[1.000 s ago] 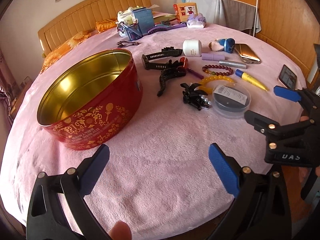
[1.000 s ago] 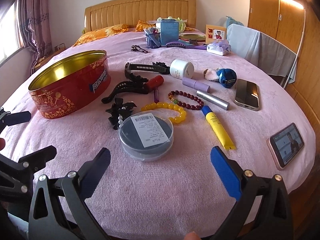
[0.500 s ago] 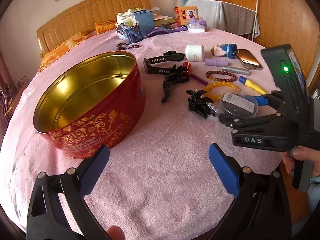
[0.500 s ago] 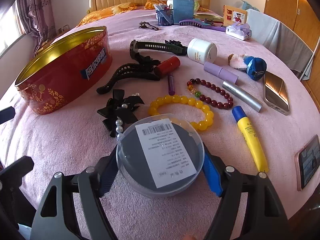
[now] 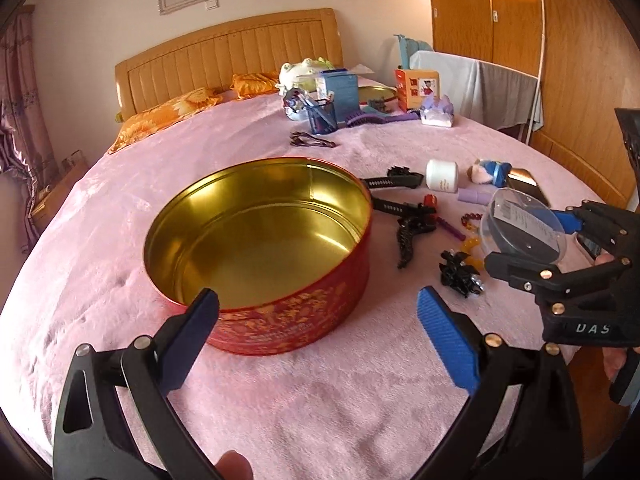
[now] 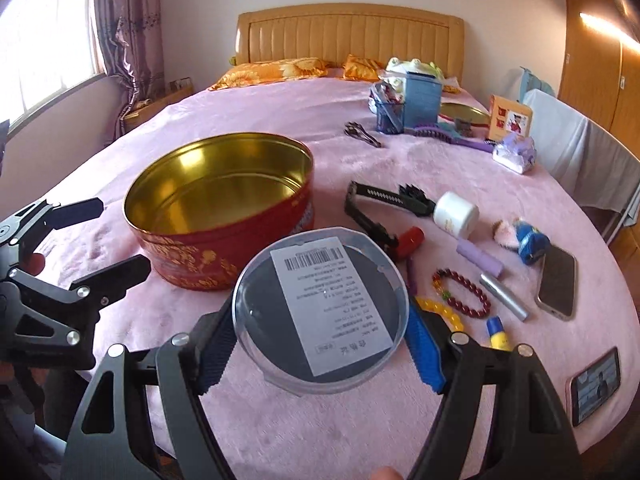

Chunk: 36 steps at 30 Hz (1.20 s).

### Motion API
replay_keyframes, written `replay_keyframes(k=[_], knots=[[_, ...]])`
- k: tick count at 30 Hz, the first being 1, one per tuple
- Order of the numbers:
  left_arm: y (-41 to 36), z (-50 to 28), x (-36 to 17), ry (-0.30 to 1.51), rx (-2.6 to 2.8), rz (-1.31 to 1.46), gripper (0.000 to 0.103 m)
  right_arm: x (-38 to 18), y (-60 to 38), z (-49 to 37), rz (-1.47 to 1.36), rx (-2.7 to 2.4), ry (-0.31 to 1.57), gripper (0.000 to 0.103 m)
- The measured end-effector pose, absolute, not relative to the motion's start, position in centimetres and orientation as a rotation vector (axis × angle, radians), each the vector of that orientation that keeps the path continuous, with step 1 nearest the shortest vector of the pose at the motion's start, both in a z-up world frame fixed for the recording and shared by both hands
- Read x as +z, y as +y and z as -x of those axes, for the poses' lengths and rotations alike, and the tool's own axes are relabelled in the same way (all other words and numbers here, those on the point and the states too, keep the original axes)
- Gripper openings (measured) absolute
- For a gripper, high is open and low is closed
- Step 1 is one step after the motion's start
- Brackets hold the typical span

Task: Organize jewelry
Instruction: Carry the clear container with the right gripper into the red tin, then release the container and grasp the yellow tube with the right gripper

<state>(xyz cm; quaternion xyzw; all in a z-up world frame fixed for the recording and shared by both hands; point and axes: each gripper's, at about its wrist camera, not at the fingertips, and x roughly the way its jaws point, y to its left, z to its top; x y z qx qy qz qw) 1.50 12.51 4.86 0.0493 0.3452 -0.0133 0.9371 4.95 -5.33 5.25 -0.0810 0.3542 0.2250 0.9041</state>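
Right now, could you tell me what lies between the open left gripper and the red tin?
Nothing: in the left wrist view only bare pink blanket separates the left gripper from the red tin.

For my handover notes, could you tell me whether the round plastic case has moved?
Yes. The round plastic case, clamped in the right hand-held gripper, is lifted off the pink blanket toward the red tin.

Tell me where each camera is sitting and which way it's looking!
Left wrist: sits on the left gripper, looking along its open fingers across the pink bed at the empty red tin; the right gripper and a hand show at right.
Right wrist: sits on the right gripper, looking toward the headboard; its fingers clamp the round clear case; the left gripper shows at left.
Both share the tin, the case, the black watch and the white jar.
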Motion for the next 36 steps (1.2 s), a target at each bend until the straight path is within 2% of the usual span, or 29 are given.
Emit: replay_keyframes(k=[5, 10, 17, 23, 26, 27, 28, 29, 36], knots=[[18.7, -1.6, 5.9, 0.674, 0.065, -0.038, 0.096, 8.1, 1.4, -6.7, 0.208, 0.553, 0.686, 0.076], [24.6, -2.7, 6.7, 0.662, 0.155, 0.011, 0.096, 8.9, 8.9, -10.4, 0.212, 0.630, 0.725, 0.076], [30.8, -2.3, 4.4, 0.676, 0.224, 0.122, 0.096, 2.8, 16.0, -17.4, 0.281, 0.573, 0.974, 0.076], [31.5, -2.4, 1.6, 0.728, 0.198, 0.132, 0.096, -1.9, 16.9, -19.6, 0.314, 0.513, 1.193, 0.076], [31.4, -2.4, 1.3, 0.729, 0.194, 0.133, 0.096, -1.8, 17.1, -19.4, 0.336, 0.509, 1.200, 0.077], [31.5, -2.3, 1.3, 0.727, 0.189, 0.141, 0.096, -1.8, 17.0, -19.4, 0.336, 0.514, 1.207, 0.082], [31.4, -2.2, 1.3, 0.727, 0.184, 0.148, 0.096, -1.7, 17.0, -19.3, 0.333, 0.520, 1.208, 0.091], [31.4, -2.2, 1.3, 0.726, 0.182, 0.151, 0.096, -1.4, 16.8, -19.2, 0.325, 0.525, 1.197, 0.093], [29.3, -1.2, 3.1, 0.701, 0.168, 0.126, 0.096, 2.3, 14.8, -17.0, 0.225, 0.594, 1.054, 0.095]])
